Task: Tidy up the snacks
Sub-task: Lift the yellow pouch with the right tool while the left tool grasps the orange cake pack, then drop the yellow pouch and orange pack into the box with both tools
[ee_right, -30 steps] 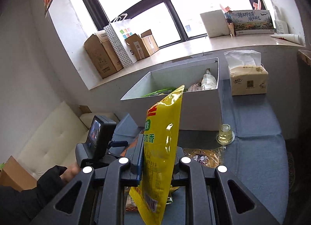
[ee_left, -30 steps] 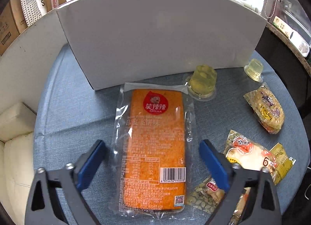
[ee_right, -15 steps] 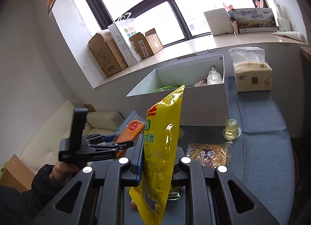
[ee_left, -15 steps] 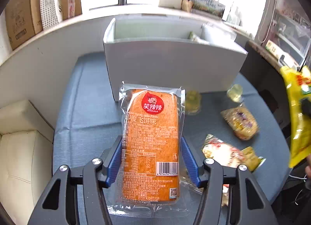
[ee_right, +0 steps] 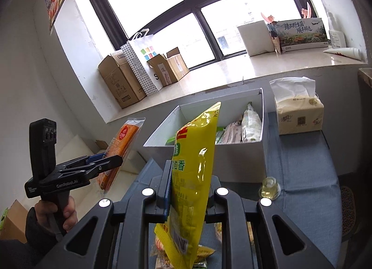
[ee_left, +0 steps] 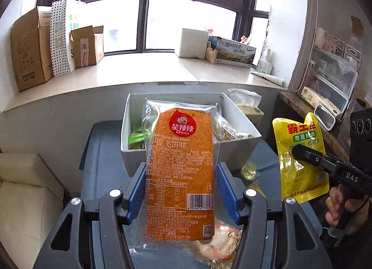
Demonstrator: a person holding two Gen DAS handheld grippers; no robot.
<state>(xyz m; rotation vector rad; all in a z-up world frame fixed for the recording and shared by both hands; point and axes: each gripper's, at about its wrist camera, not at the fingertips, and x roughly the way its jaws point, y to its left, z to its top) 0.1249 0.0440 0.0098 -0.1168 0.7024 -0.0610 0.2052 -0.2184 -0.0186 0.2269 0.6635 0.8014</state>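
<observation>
My left gripper (ee_left: 180, 185) is shut on an orange snack pack (ee_left: 180, 171) in clear wrap, held up in the air in front of the white box (ee_left: 239, 115). The same pack (ee_right: 122, 143) shows at the left of the right wrist view, clamped in that gripper (ee_right: 104, 162). My right gripper (ee_right: 189, 190) is shut on a tall yellow snack pouch (ee_right: 195, 164), held upright short of the box (ee_right: 241, 157). The pouch (ee_left: 300, 152) also appears at the right of the left wrist view. Several packets lie inside the box.
A jelly cup (ee_right: 269, 186) stands on the blue table cloth (ee_right: 302, 166) beside the box, a tissue pack (ee_right: 298, 118) behind it. More snack packets (ee_left: 220, 241) lie on the table below my grippers. Cardboard boxes (ee_right: 121, 80) line the window sill. A cream sofa (ee_left: 25, 190) sits left.
The left gripper closed on the orange pack and lifted it off the table to box height. The right gripper with the yellow pouch shifted slightly toward the box.
</observation>
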